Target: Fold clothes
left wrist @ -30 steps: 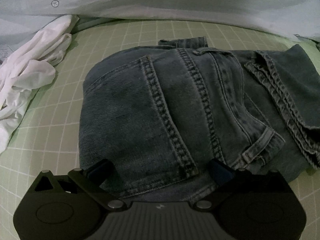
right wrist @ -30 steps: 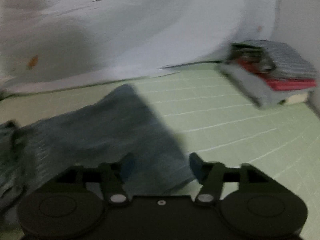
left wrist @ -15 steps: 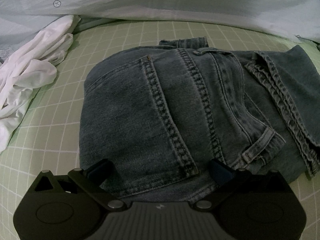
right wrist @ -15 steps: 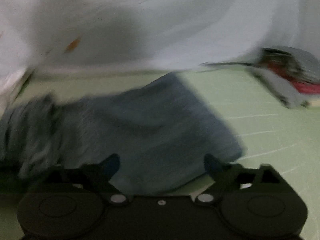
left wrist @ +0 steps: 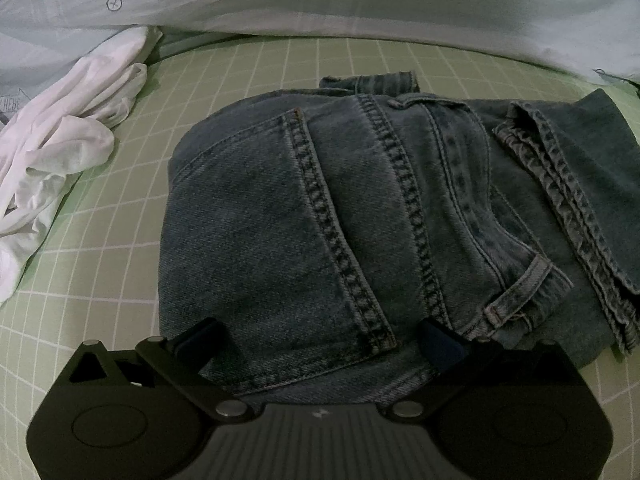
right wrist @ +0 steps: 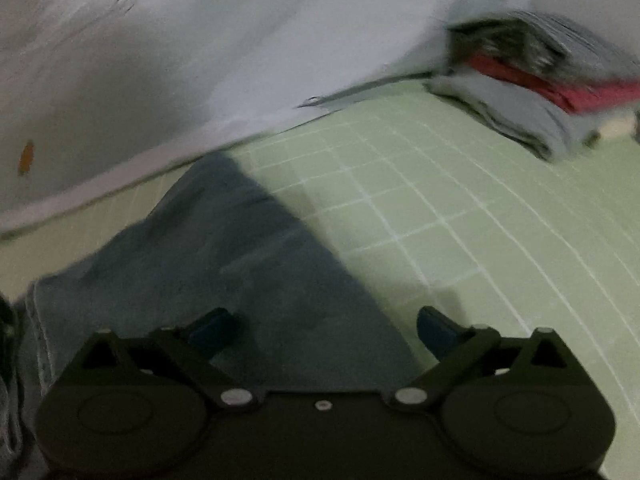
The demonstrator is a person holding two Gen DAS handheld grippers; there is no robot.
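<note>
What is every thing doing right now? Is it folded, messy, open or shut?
jeans: folded, flat on the green sheet
white garment: crumpled, unfolded
stack of clothes: folded, piled
left gripper: open, over the jeans
right gripper: open, over the jeans' edge

1 pr jeans (left wrist: 304, 224), 1 white garment (left wrist: 60, 152), 1 folded stack (right wrist: 544, 92).

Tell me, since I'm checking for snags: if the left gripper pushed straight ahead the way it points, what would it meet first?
The left gripper, jaws open, would meet the folded jeans first, around the back pocket; the denim already lies between its fingertips. How far above the fabric it hovers is unclear.
</note>
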